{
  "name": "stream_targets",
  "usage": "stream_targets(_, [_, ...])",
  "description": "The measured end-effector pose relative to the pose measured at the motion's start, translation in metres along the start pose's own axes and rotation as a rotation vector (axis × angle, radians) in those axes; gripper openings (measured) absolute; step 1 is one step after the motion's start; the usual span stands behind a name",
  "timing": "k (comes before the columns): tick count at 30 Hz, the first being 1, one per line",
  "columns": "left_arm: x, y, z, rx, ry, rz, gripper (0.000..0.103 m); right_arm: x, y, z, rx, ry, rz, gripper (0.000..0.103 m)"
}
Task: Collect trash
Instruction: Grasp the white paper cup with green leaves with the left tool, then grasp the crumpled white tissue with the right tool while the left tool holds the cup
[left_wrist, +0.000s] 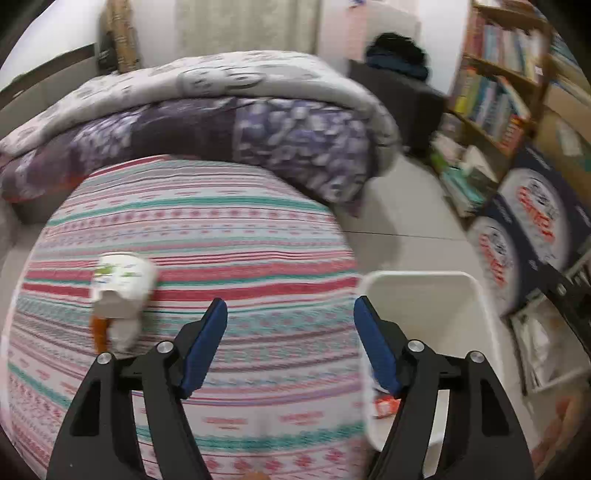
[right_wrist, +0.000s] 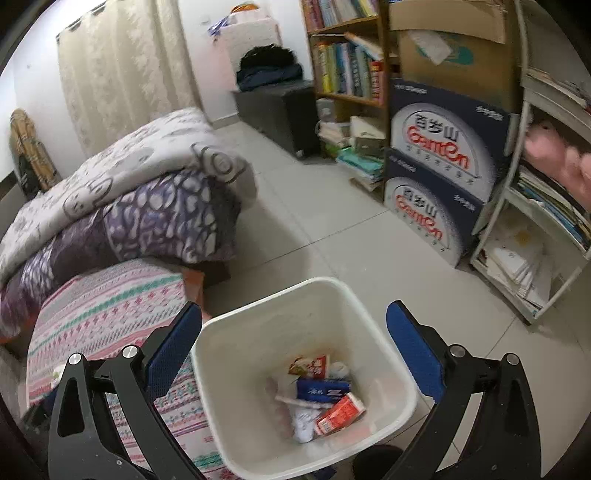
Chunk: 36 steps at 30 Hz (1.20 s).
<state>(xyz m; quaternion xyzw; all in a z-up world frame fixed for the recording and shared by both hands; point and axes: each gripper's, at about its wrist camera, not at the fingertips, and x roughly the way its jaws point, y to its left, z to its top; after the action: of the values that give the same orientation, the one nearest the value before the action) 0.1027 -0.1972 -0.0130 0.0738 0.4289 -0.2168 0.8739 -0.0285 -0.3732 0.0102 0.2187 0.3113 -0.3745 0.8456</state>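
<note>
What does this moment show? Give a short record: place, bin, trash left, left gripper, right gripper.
place: bed with striped sheet, tiled floor beside it
bin: white bin on the floor by the bed, holding wrappers
trash left: crumpled cup lying on the sheet
left gripper: open, empty, over the sheet
right gripper: open, empty, over the bin

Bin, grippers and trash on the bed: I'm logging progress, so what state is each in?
White bin: upright on the floor beside the bed, partly filled with wrappers.
Paper cup: lying on the striped bedsheet, not yet collected.
Left gripper: open, empty.
Right gripper: open, empty, above the bin.
</note>
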Motion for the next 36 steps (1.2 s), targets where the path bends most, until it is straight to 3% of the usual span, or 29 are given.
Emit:
stream_targets(7, [0.014, 0.07, 0.022, -0.073, 0.009, 0.165, 0.08, 0.009, 0.048, -0.014, -0.094, 0.052, 0.046, 0.096])
stream_targets(11, [0.032, 0.113, 0.032, -0.143, 0.053, 0.234, 0.083, 0.013, 0.072, -0.024, -0.144, 0.076, 0.067, 0.096])
stream_targets(17, [0.064, 0.168, 0.034, -0.283, 0.172, 0.225, 0.083, 0.019, 0.109, -0.042, -0.225, 0.114, 0.097, 0.096])
stream_targets(21, [0.083, 0.181, 0.029, -0.323, 0.254, 0.154, 0.083, 0.024, 0.132, -0.053, -0.268, 0.139, 0.113, 0.096])
stream_targets(23, [0.086, 0.185, 0.027, -0.327, 0.263, 0.122, 0.076, 0.026, 0.142, -0.058, -0.283, 0.152, 0.12, 0.096])
stream_targets(24, [0.087, 0.186, 0.026, -0.313, 0.264, 0.115, 0.063, 0.027, 0.145, -0.06, -0.29, 0.158, 0.122, 0.096])
stream_targets(27, [0.081, 0.194, 0.025, -0.312, 0.242, 0.085, 0.042, 0.029, 0.159, -0.069, -0.319, 0.181, 0.141, 0.096])
stream_targets(29, [0.073, 0.202, 0.025, -0.328, 0.231, 0.048, 0.038, 0.031, 0.167, -0.073, -0.335, 0.193, 0.155, 0.096])
stream_targets(36, [0.043, 0.231, 0.023, -0.37, 0.177, 0.028, 0.034, 0.037, 0.196, -0.093, -0.378, 0.238, 0.214, 0.096])
